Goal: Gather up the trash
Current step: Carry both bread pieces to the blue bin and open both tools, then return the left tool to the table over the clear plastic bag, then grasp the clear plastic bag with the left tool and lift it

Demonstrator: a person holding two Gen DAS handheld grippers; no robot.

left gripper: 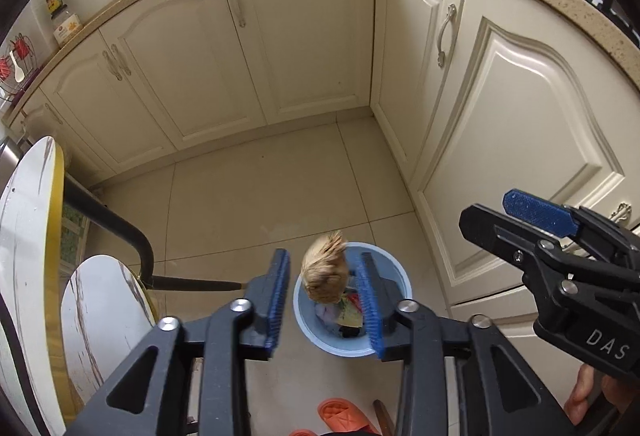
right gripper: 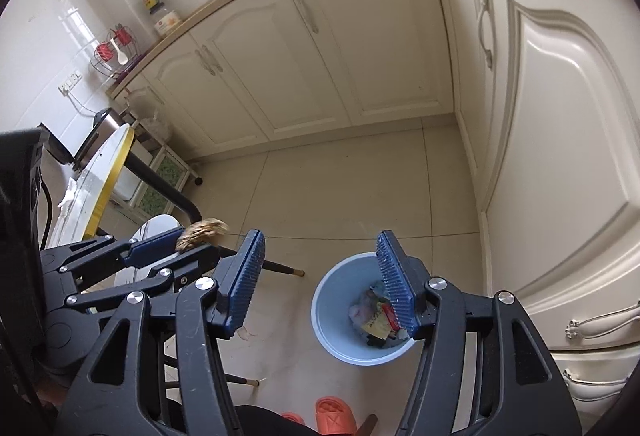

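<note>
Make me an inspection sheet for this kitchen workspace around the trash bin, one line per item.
Surface: tiled floor, pale, mostly bare.
Job's things: blue bin holds wrappers; blurred tan wad above its rim.
Clutter: orange slippers at the bottom edge.
Grippers: left claw open, pads apart from the wad between them; right claw open, empty.
Cables: white cord from a wall socket.
Surroundings: cream cabinets, round table.

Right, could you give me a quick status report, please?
Left gripper open, brown crumpled scrap loose between its fingers above the blue bin. Right gripper open, empty. Nothing blocking the bin.
</note>
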